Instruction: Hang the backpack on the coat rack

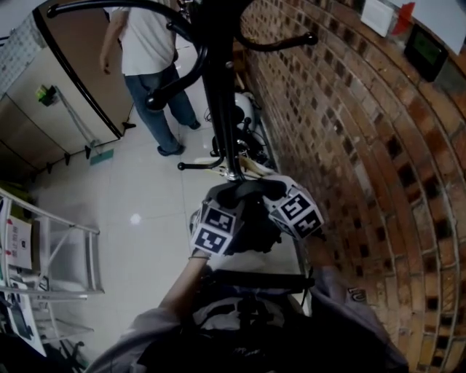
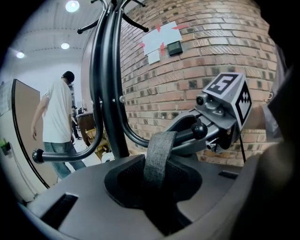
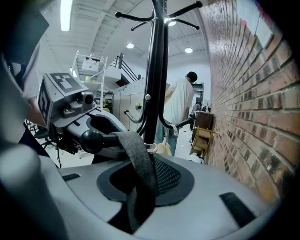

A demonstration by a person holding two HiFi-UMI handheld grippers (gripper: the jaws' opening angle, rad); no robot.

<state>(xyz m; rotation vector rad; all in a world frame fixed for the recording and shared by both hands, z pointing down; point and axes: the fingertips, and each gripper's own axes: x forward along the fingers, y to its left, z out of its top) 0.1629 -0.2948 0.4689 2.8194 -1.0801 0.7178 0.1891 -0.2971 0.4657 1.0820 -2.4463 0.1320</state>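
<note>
**Head view.** Looking steeply down a black coat rack (image 1: 218,95) standing close against a brick wall (image 1: 349,146). Seeing the left hand-held gripper (image 1: 227,207) and the right hand-held gripper (image 1: 280,198) crowding together just in front of the pole, marker cubes side by side. Noting the backpack (image 1: 244,317) hanging as a dark mass right below them, between the holder's forearms. Spotting a person (image 1: 149,51) in a white shirt and jeans standing beyond the rack on pale tiles. Also spotting a broom (image 1: 80,127) leaning at far left and a metal shelf frame (image 1: 65,255) at lower left.

**Left gripper view.** Finding the jaws clenching a grey strap (image 2: 157,154), with the band rising from between the dark pads. Watching it looping over a ball-tipped hook (image 2: 197,131) curving off the rack's pole. Seeing the right hand-held gripper just behind that hook, cube uppermost. Noting a small device (image 2: 174,47) and some papers fixed high on the bricks.

**Right gripper view.** Finding these jaws pinching the same strap, with the band climbing out of the pads. Seeing it bending over the hook just short of the ball tip. Seeing the left hand-held gripper just beyond the ball, cube tilting toward the camera. Noting the rack's pole rising straight behind the strap, the person standing past it, and ceiling lights (image 3: 65,11) glowing overhead.
</note>
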